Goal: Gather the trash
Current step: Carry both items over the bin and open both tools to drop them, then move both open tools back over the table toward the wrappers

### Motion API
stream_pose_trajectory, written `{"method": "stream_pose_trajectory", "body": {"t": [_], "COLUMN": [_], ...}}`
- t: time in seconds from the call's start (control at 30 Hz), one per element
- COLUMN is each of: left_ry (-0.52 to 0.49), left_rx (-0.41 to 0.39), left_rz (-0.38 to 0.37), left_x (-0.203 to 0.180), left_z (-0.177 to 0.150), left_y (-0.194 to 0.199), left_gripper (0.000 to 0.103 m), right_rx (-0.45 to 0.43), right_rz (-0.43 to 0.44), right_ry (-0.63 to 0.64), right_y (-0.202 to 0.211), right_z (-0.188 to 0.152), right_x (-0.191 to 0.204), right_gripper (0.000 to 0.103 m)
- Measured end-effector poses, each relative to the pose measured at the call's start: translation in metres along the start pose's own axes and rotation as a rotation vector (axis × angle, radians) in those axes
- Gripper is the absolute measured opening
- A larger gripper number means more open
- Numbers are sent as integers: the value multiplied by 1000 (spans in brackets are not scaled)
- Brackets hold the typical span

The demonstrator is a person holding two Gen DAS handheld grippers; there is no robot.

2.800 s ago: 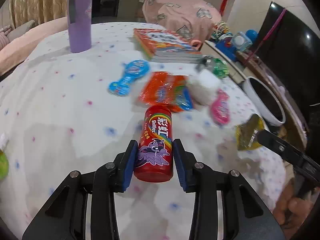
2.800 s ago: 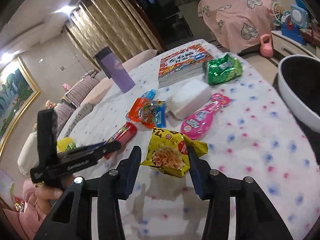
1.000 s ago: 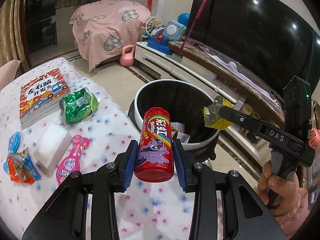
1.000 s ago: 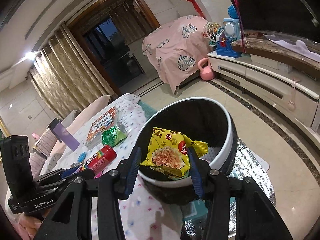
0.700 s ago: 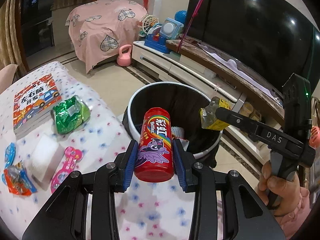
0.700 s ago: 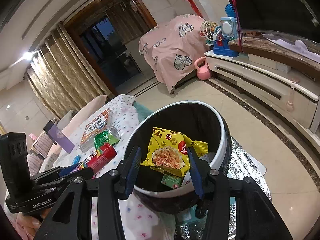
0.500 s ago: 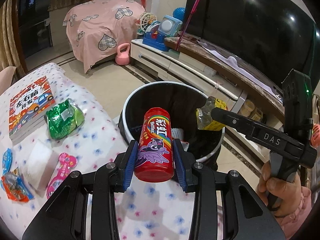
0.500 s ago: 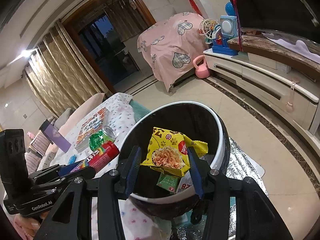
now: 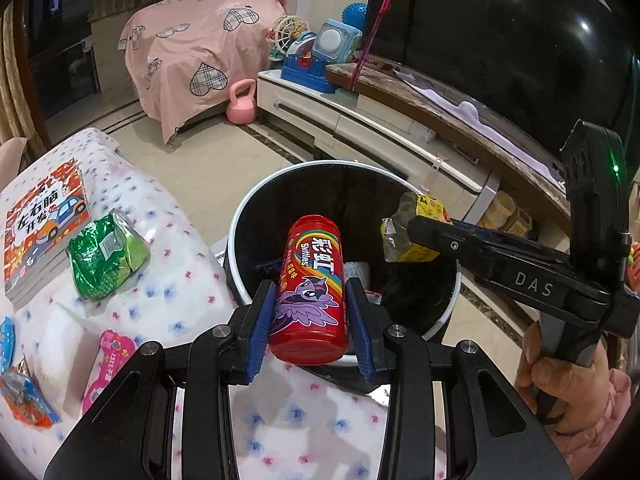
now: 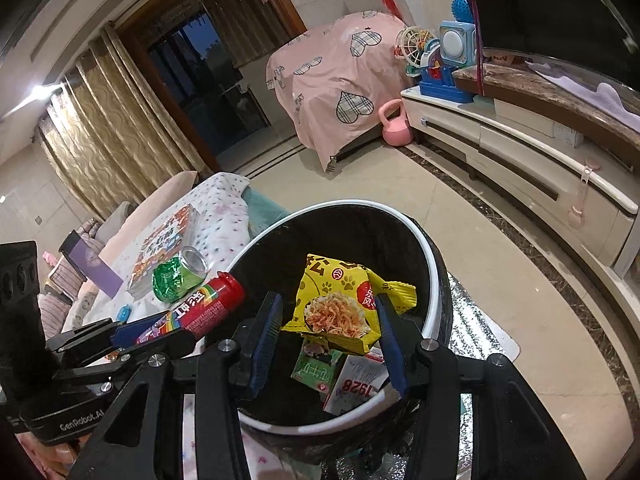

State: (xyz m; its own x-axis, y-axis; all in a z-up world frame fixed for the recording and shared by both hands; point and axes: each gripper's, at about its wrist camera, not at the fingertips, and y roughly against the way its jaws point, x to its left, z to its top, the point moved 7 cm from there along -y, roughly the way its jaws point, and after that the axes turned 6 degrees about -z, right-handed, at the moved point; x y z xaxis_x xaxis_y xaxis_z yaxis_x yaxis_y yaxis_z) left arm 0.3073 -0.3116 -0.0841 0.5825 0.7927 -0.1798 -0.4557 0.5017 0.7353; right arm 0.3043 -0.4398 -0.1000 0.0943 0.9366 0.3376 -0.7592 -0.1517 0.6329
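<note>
My left gripper (image 9: 311, 322) is shut on a red Skittles tube (image 9: 310, 288) and holds it over the near rim of the black trash bin (image 9: 256, 208). My right gripper (image 10: 328, 336) is shut on a yellow snack packet (image 10: 340, 300) and holds it over the bin's (image 10: 434, 280) opening. The right gripper also shows in the left wrist view (image 9: 416, 232) with the packet (image 9: 400, 236) above the bin. The tube also shows in the right wrist view (image 10: 204, 308) at the bin's left rim. Cartons (image 10: 352, 384) lie at the bottom of the bin.
The spotted table (image 9: 184, 280) at the left holds a green packet (image 9: 106, 256), a book (image 9: 40, 220), a white block (image 9: 60, 344), a pink packet (image 9: 106, 364) and an orange packet (image 9: 24, 396). A white TV cabinet (image 9: 380, 140) stands behind the bin.
Both grippers have carried their items from the table to the bin. In the last second both have moved closer over the bin's opening.
</note>
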Motion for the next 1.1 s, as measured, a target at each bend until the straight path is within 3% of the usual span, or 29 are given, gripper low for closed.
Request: {"method": "stream_pose_trajectory", "body": {"t": [0.27,0.33,0.4,0.43,0.57,0.73,1.1], "left_ry": [19,45,65,72,99,150,333], "left_rx": [20,27,14,3,-26,-52,-84], "left_rz": [1,-4,-5,-2,-2,12,65], "left_x": [4,9,12,14,22,35,92], "left_z": [1,1,2,2,-5,-25,-101], "left_y": [-8,-9,-6,-2,14,37,94], "left_gripper": [36,53,63,63,64,68,71], "right_rx": [16,26,28,25,2,-38,-14], "right_rz": [-15,-8,-3,-2,6,27,131], "right_ry": [5,-2,-7,-7,-17,-38,-23], "right_y": [-7,-9,-9,-8,1,19,34], "right_z": [3,3,3,3,3,-1,-45], "right_x": [-2,-2,-1,-1,1,10,75], "right_gripper": [50,51,63,69,75,93,96]}}
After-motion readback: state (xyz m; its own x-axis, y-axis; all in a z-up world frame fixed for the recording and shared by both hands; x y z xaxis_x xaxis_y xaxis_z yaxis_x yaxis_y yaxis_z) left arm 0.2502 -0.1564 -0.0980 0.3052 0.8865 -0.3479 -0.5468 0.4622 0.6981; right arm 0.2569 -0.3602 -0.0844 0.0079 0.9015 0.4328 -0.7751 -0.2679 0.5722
